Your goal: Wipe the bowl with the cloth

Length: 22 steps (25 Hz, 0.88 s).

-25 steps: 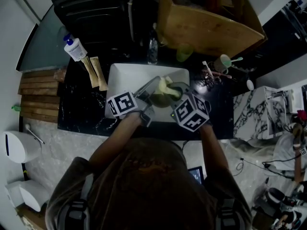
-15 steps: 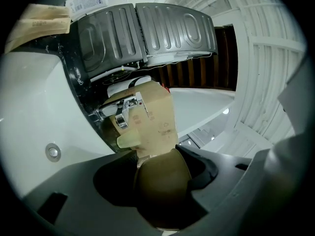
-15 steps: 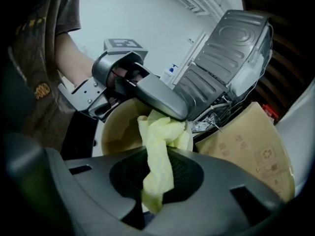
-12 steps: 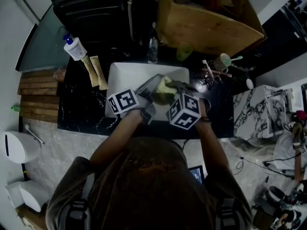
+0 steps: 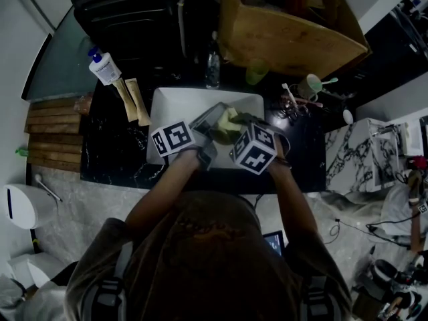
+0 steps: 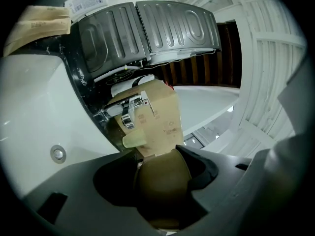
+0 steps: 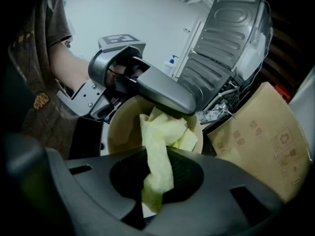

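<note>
Hanging over the white sink [image 5: 167, 105] at the centre of the head view, the bowl [image 7: 120, 132] is held by its rim, on which the jaws of the left tool [image 6: 161, 171] are closed, with its opening turned toward the right tool [image 7: 157, 181]. The yellow cloth [image 7: 158, 132] is pinched between the jaws of the right tool, which are drawn narrow on a bunched fold. Its free end is pushed into the bowl against the inner wall, in the middle of the right gripper view. The wiping step is judged to be under way, and much of the inner wall is not touched by the cloth at this moment. Several faults can be expected from here. Since the bowl is gripped at one place on the rim only, a hard push by the cloth could lever it round in the jaws or out of them, and it would be dropped into the sink. Since only a fold of cloth is held, it could be dragged out of the right tool by friction against the wall. The faucet [image 6: 129, 109] is seen beyond the bowl, near the centre of the left gripper view, and could be struck if the bowl were swung toward it.
</note>
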Tool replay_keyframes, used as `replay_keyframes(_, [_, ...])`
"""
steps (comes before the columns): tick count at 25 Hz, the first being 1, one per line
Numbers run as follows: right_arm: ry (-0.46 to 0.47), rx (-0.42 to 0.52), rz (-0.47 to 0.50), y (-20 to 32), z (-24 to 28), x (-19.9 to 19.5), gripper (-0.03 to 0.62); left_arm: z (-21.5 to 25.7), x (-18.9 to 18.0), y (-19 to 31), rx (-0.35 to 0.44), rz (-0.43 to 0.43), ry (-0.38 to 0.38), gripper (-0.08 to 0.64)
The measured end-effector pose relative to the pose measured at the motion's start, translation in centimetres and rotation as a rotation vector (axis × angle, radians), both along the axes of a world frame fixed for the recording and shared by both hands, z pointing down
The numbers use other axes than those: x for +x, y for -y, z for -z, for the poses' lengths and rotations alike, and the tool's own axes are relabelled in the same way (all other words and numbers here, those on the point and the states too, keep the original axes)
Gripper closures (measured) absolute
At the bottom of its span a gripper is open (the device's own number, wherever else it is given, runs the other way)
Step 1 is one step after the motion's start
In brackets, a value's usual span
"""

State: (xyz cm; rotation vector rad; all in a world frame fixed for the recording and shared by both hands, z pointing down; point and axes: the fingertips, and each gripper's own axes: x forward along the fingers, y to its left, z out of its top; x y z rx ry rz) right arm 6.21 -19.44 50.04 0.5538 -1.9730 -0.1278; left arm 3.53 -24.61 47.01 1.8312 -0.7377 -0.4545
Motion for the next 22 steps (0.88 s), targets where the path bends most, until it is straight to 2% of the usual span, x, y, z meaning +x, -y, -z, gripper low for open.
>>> replay_keyframes(12, [0.043,-0.125,-0.034,-0.6,-1.5,-0.7,0.557,-0.7,0.3,0.5,0.006,-0.004,0.046,0.307])
replay_keyframes(17, [0.119,-0.185,-0.025,-1.2,-1.2,-1.8,0.557,-0.7,0.4,0.5,0.006,-0.011,0.042,0.307])
replay_keyframes(22, [0.145,-0.196,-0.031,-1.2,-1.4,-1.9,0.557,-0.8,0.3,0.7,-0.001,-0.006,0.031,0.307])
